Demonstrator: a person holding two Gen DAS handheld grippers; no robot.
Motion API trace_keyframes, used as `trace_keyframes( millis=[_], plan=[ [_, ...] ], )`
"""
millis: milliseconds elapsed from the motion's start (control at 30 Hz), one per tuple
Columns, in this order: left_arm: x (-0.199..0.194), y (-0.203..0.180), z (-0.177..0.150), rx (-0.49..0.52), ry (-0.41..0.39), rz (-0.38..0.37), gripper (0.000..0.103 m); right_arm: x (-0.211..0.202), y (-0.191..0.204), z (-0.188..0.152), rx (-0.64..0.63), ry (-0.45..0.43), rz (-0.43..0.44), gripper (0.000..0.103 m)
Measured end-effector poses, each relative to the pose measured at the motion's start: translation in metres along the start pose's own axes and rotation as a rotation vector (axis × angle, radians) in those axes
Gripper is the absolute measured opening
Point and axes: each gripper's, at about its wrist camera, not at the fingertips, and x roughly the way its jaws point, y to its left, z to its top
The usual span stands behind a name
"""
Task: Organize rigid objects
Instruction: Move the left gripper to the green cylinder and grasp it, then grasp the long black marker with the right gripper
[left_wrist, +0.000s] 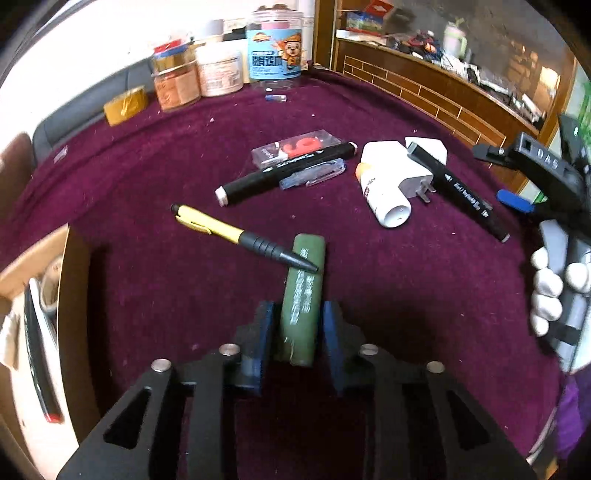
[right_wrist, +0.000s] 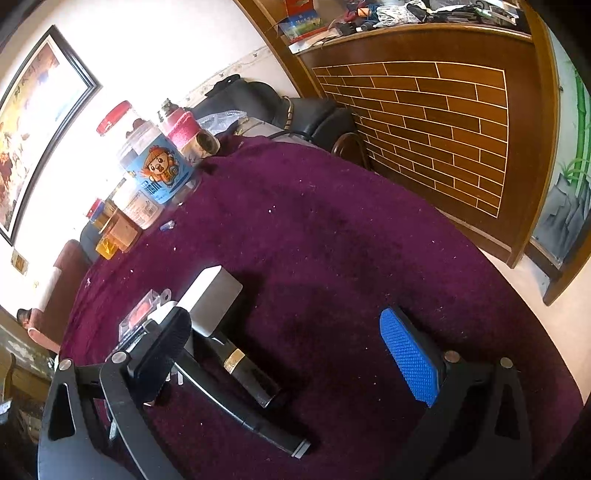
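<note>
The left gripper has its blue pads pressed against both long sides of a dark green, flat-sided stick with pale lettering, gripping it near its close end. I take that stick as my landmark. It lies lengthwise along the claw's line on the purple velvet tablecloth, which is probably why the claw came at it from this end: the narrow width fits between the pads.

Across the stick's far end rests the black tip of a yellow-and-black pen, so lifting the stick could drag or roll that pen. To the stick's left stands an open cardboard box, likely the place for sorted things, though that is my guess. Beyond the stick lie a black marker with white ends, a white bottle on its side and a white plug adapter.

The right gripper stands wide, nothing between its fingers, held off to the stick's right, apparently waiting.

The stick's lettering is too blurred to read. The box's contents are cut off at the edge, and the stick's near end is partly hidden behind the claw.
</note>
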Motion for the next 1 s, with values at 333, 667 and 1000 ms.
trace_keyframes(
  millis=[333,667,1000],
  plan=[
    [-0.021,-0.002,-0.011,-0.041,-0.056,-0.064,0.016,0.003,0.003,-0.001,-0.016,0.003,-0.028,0.103],
    [-0.098,0.009,-0.052,-0.129,-0.176,-0.233,0.017,0.002,0.002,0.001,-0.011,0.031,-0.005,0.101],
    [-0.110,0.039,-0.075,-0.215,-0.200,-0.241,0.017,-0.022,0.065,-0.026,-0.482,0.065,-0.043,0.054]
  ],
)
